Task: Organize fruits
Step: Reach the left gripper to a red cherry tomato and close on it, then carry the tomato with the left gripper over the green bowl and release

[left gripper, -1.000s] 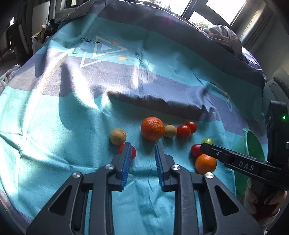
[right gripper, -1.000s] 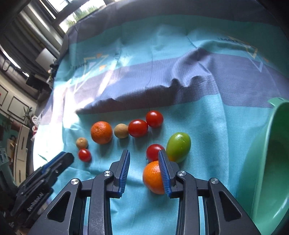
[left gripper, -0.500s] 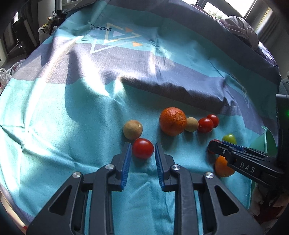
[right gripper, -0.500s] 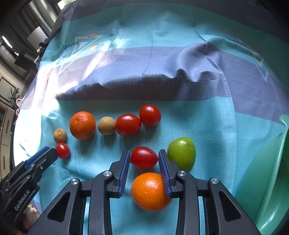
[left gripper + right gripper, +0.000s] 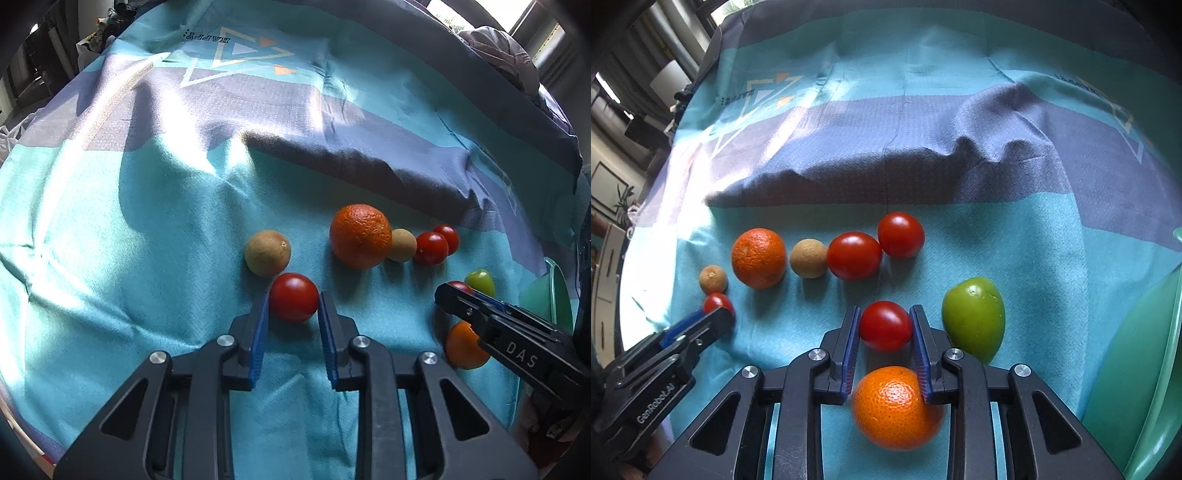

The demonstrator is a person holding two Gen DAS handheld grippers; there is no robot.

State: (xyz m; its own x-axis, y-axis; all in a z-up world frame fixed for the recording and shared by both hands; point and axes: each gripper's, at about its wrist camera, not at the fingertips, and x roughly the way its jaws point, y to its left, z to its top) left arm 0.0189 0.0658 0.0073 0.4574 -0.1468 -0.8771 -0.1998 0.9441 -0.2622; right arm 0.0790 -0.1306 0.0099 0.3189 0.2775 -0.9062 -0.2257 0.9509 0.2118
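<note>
Teal-and-grey cloth (image 5: 155, 206) covers the table, fruit strewn across its middle. Left gripper (image 5: 293, 301) is clamped on a red tomato (image 5: 294, 296) beside a brown fruit (image 5: 267, 253). Right gripper (image 5: 885, 325) pinches another tomato (image 5: 885, 325), between an orange (image 5: 895, 406) and a green tomato (image 5: 974, 317), near the green bowl (image 5: 1141, 369).

Teal-grey cloth (image 5: 155, 229) spread flat; fruits (image 5: 759, 257), green bowl (image 5: 1145, 354) on it.

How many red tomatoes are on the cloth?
4: two touching at the back row's right end, one between the right gripper's pads, one between the left's.
</note>
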